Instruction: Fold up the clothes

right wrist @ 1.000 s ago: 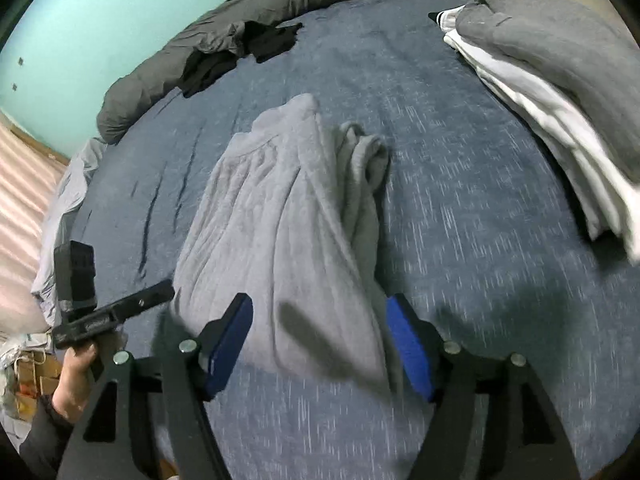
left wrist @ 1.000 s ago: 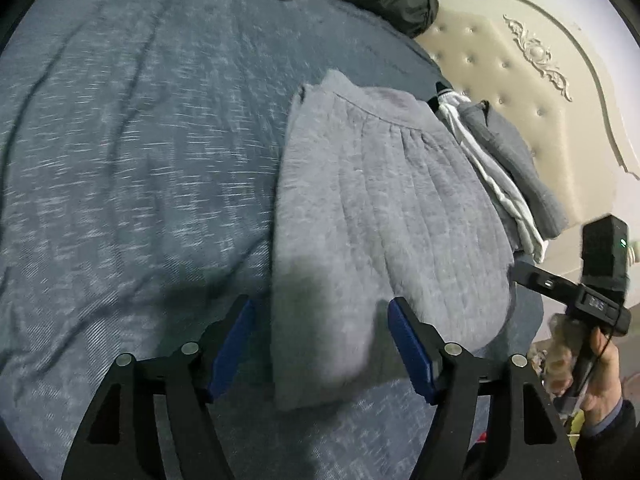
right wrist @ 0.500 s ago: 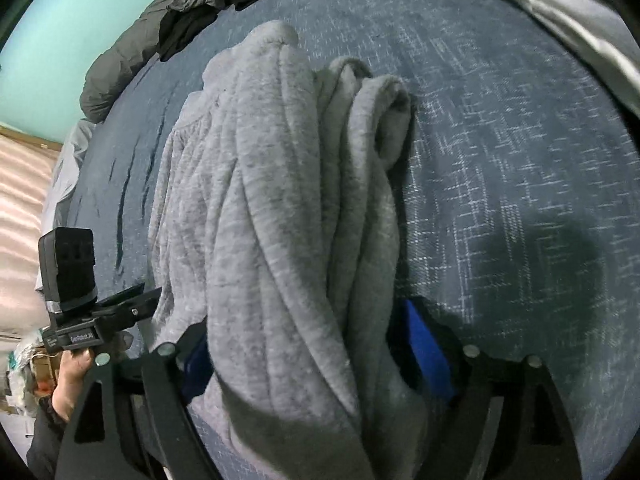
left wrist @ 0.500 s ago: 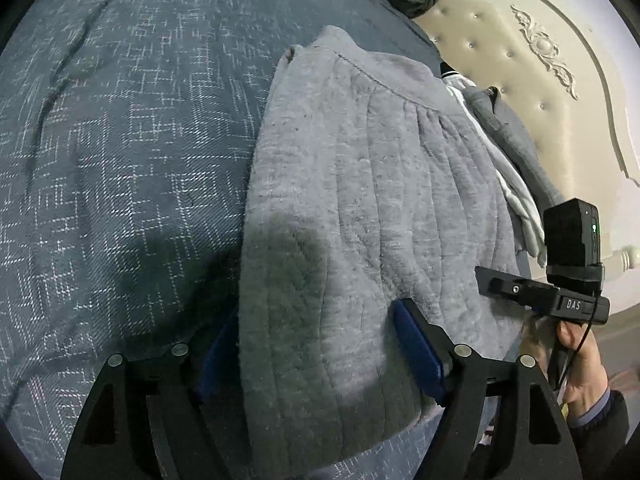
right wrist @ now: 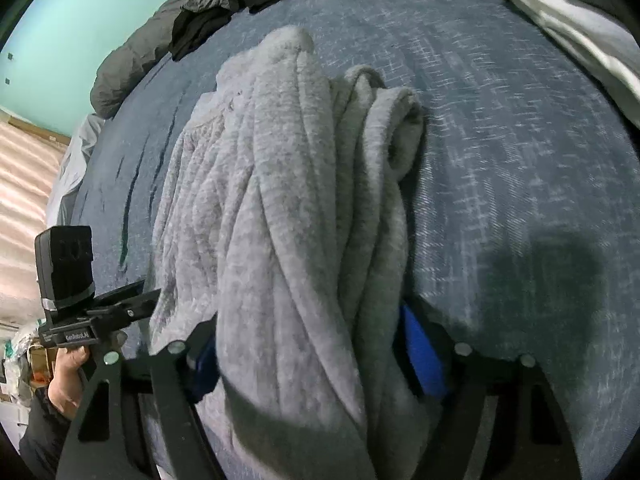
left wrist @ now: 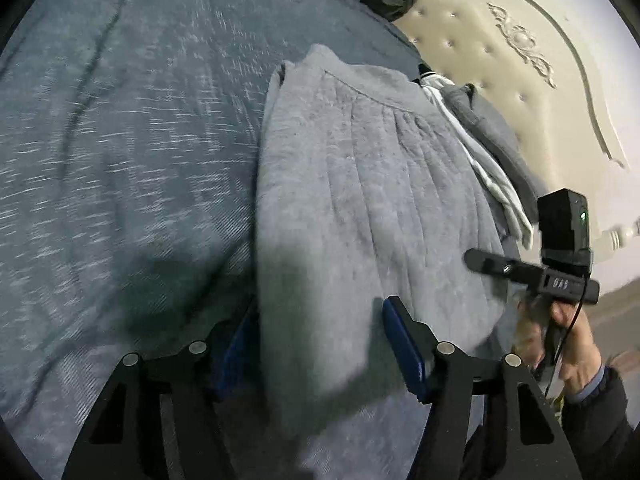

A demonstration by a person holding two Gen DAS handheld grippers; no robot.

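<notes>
The grey fleece garment lies on the blue-grey bed cover, running from the bottom centre of the left wrist view up toward the upper middle, its gathered band at the far end. In the right wrist view the same garment fills the centre of the frame, bunched into long soft ridges with a rolled lobe at its right edge.

The left gripper has its jaws spread, one to each side of the garment's near edge; whether the pads touch cloth is hard to tell. The right gripper likewise straddles the near end, jaws apart with a thick bundle of fleece lying between them; I cannot tell whether they are pressing on it yet.

By its look the fabric is thick, plush and limp: light enough to lift from one edge, but it will sag and slump, and the loose layers may slide on one another. It is not fragile or slick. The best hold, I judge, is at the near corners, taking all layers deep between the pads so none drops out

A stack of folded clothes sits to the right, by the padded headboard; a dark duvet lies at upper left of the right wrist view
</notes>
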